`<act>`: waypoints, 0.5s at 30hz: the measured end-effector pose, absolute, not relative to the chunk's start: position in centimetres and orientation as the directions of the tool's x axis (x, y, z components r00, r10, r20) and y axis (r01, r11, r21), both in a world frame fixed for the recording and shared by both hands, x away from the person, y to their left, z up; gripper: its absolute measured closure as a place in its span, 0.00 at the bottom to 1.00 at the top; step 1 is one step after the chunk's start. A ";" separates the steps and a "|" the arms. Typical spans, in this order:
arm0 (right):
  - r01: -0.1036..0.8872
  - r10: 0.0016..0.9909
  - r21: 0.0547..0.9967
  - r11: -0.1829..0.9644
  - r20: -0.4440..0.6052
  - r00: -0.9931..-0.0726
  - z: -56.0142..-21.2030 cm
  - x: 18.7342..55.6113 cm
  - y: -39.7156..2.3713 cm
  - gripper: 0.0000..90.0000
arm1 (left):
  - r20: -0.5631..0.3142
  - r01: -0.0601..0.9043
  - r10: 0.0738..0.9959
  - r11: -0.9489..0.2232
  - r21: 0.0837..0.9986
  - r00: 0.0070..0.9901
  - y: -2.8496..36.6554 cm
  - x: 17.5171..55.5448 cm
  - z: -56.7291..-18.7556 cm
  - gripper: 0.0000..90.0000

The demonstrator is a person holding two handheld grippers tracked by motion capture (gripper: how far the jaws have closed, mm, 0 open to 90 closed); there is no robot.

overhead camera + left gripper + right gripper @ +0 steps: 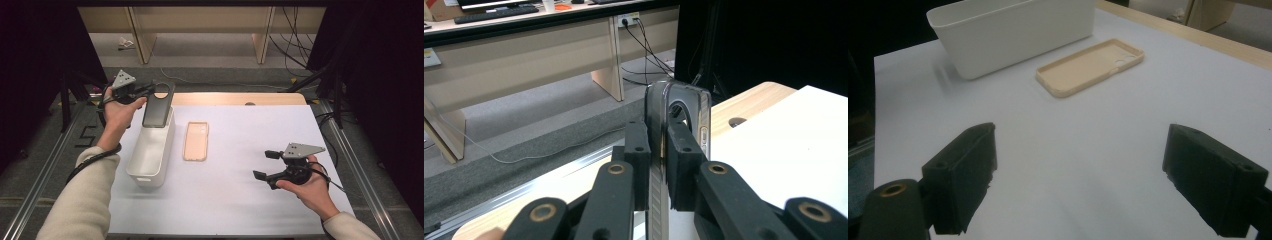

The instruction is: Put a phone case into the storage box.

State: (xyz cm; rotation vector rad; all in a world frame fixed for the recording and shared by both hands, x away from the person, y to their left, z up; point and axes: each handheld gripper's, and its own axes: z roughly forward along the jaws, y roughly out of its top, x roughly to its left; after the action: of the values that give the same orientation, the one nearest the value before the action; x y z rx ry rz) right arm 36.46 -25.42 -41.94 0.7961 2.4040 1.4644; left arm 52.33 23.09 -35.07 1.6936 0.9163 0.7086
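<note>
- Left gripper point(150, 92) clamps a dark phone case point(159, 106) above the white bin point(150, 155).
- Right gripper point(265, 165), jaws apart, sits well right of the bin; beige case point(195, 141) lies between.

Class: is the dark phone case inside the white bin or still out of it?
Out: the left gripper holds the dark phone case above the white bin.
</note>
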 end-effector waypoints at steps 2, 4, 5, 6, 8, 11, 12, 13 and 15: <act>0.335 0.550 0.871 0.359 0.093 -0.830 -42.0 36.5 -25.4 0.17 | 0.023 0.235 0.845 -0.174 0.956 0.534 23.0 52.4 -35.1 0.90; 0.335 0.549 0.871 0.360 0.093 -0.831 -42.0 36.5 -25.4 0.17 | 0.024 0.236 0.846 -0.176 0.956 0.533 23.0 52.5 -35.1 0.90; 0.336 0.549 0.871 0.360 0.093 -0.830 -42.0 36.5 -25.4 0.17 | 0.024 0.237 0.846 -0.177 0.955 0.533 22.9 52.6 -35.2 0.90; 0.335 0.549 0.871 0.358 0.094 -0.830 -42.0 36.5 -25.4 0.17 | 0.026 0.236 0.846 -0.178 0.955 0.533 22.9 52.6 -35.2 0.90; 0.336 0.550 0.872 0.357 0.094 -0.830 -42.0 36.5 -25.5 0.17 | 0.027 0.237 0.846 -0.180 0.955 0.533 22.9 52.7 -35.2 0.90; 0.337 0.550 0.870 0.359 0.094 -0.830 -42.0 36.5 -25.5 0.17 | 0.027 0.242 0.846 -0.182 0.953 0.532 22.9 52.9 -35.3 0.90; 0.337 0.550 0.870 0.360 0.093 -0.830 -42.0 36.5 -25.5 0.17 | 0.029 0.243 0.846 -0.185 0.952 0.532 22.9 52.9 -35.3 0.90; 0.338 0.551 0.870 0.360 0.094 -0.829 -42.0 36.5 -25.5 0.17 | 0.028 0.245 0.847 -0.185 0.952 0.531 22.9 53.0 -35.4 0.90; 0.336 0.550 0.871 0.359 0.094 -0.830 -42.0 36.5 -25.5 0.17 | 0.030 0.248 0.847 -0.190 0.950 0.531 22.9 53.1 -35.5 0.90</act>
State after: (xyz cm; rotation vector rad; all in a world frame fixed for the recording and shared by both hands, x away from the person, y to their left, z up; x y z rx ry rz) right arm 36.47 -25.49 -41.95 0.7975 2.4051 1.4633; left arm 53.07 22.90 -35.55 1.7177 0.9257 0.7107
